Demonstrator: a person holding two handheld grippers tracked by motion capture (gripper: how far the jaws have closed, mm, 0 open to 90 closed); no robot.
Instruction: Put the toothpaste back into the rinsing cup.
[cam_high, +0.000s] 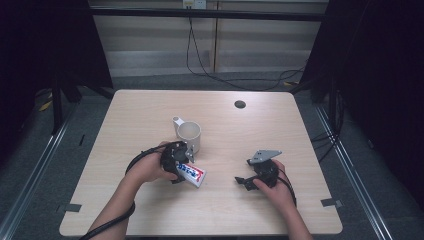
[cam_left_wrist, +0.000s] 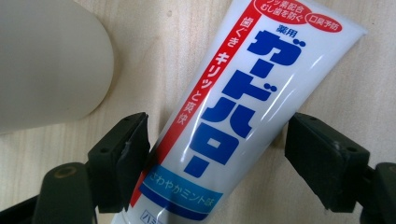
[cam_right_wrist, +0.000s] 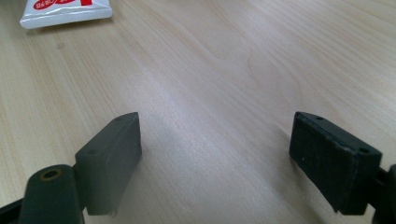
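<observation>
Between the two jaws of the left gripper (cam_left_wrist: 217, 149) lies a toothpaste tube (cam_left_wrist: 233, 116), flat on the desk (cam_left_wrist: 327, 84). One jaw touches the edge of the tube, the other jaw stands a little apart from it, so the gripper is open around the tube and does not press it yet. Just beside this gripper, on the far side, stands a white mug (cam_high: 189, 134). Well apart, the right gripper (cam_right_wrist: 215, 154) rests low over bare desk with its jaws wide open and nothing between them.
</observation>
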